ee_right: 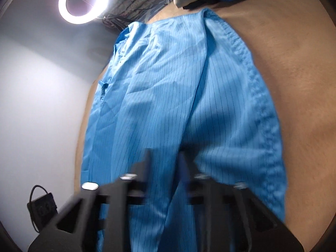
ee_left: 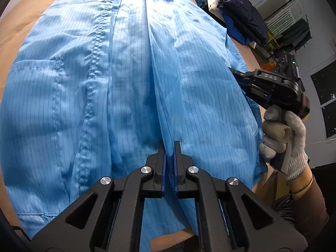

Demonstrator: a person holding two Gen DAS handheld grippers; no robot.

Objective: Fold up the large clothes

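I had the blue striped garment (ee_left: 130, 79) spread flat on the tan counter (ee_left: 19, 27), its long axis running straight away from my left fingers (ee_left: 169, 147), collar end farthest out and hem nearest. The zipper line ran lengthwise, left of those fingers. My left gripper (ee_left: 169, 153) was pinched together on a raised fold of the blue cloth near the hem, a ridge running forward from the tips.

Only the left view showed my right gripper (ee_left: 236, 73) from outside: it reached in from the right, its tips at the garment's right edge, held by a gloved hand (ee_left: 294, 138). A pile of dark clothes (ee_left: 231, 6) lay beyond the garment, ahead and right of the fingers.

Only the right view showed a ring light (ee_right: 83, 2) and a black box with a cable (ee_right: 42, 205) left of the fingers. There my right fingers (ee_right: 184, 163) were blurred but looked drawn in on the cloth between them.
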